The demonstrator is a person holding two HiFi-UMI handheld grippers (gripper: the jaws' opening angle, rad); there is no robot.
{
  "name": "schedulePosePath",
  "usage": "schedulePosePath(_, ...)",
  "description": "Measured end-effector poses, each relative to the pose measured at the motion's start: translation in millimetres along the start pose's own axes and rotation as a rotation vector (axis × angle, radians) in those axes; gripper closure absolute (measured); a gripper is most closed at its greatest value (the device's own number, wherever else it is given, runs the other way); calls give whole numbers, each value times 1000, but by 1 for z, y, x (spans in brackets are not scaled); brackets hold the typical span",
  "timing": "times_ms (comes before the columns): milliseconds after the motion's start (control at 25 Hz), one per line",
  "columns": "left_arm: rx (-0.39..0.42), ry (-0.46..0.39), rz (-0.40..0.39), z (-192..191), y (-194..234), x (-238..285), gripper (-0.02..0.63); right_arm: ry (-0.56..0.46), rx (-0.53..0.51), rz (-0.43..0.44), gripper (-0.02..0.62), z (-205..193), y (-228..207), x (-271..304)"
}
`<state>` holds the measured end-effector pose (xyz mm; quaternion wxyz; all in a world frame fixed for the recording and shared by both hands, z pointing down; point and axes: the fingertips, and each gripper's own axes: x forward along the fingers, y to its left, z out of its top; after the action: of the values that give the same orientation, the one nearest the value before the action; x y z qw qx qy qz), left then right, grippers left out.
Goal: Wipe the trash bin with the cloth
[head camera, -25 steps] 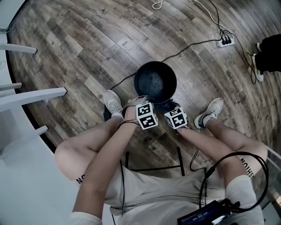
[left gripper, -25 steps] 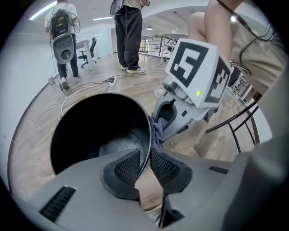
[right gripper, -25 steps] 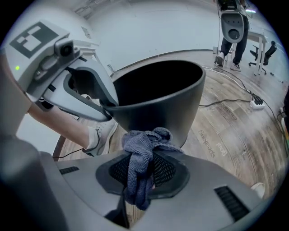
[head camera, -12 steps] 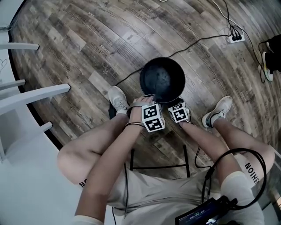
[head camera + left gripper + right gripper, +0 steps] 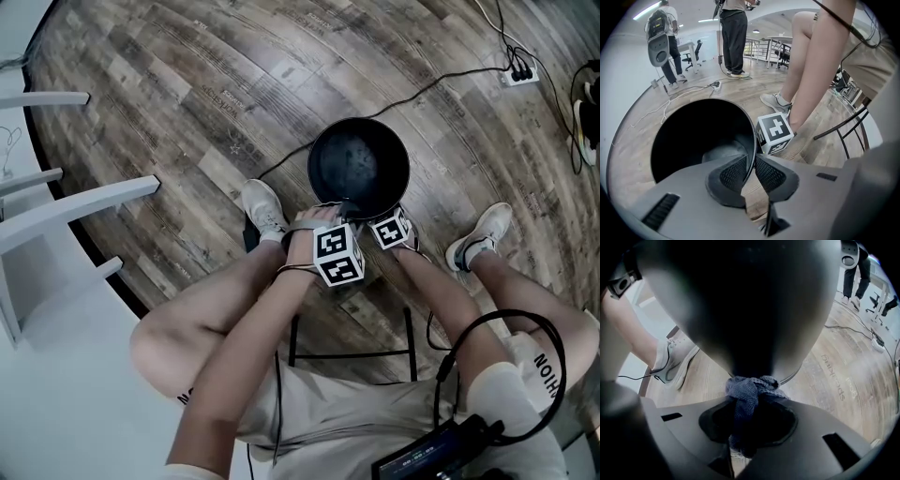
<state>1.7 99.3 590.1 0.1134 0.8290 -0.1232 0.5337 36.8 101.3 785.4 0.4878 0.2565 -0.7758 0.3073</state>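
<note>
Left gripper [image 5: 751, 172] fingers, just closing, pinch trash bin [image 5: 693, 136] rim to steady it. Right gripper [image 5: 749, 423] fingers pinch cloth [image 5: 747, 387] against its outer wall, likely wiping

We record a beige garment [image 5: 347, 412] at lower centre, with black lettering [image 5: 547, 373] on the right hem. White sneakers [image 5: 262, 206] sit mid-frame. A black cable [image 5: 497, 323] loops at lower right above a black box [image 5: 441, 457]. A thin black cord [image 5: 277, 375] crosses the garment left of centre.
</note>
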Motion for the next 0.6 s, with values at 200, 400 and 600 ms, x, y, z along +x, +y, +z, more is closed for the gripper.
schedulePosePath(200, 2, 3, -4, 0, 0, 2, 537, 5, 28, 7, 518, -2, -4, 4)
schedulePosePath(400, 9, 11, -2, -3, 0, 2, 537, 4, 54, 12, 518, -9, 0, -13)
schedulePosePath(600, 9, 12, 8, -3, 0, 3, 537, -20, 39, 25, 518, -13, 5, -40)
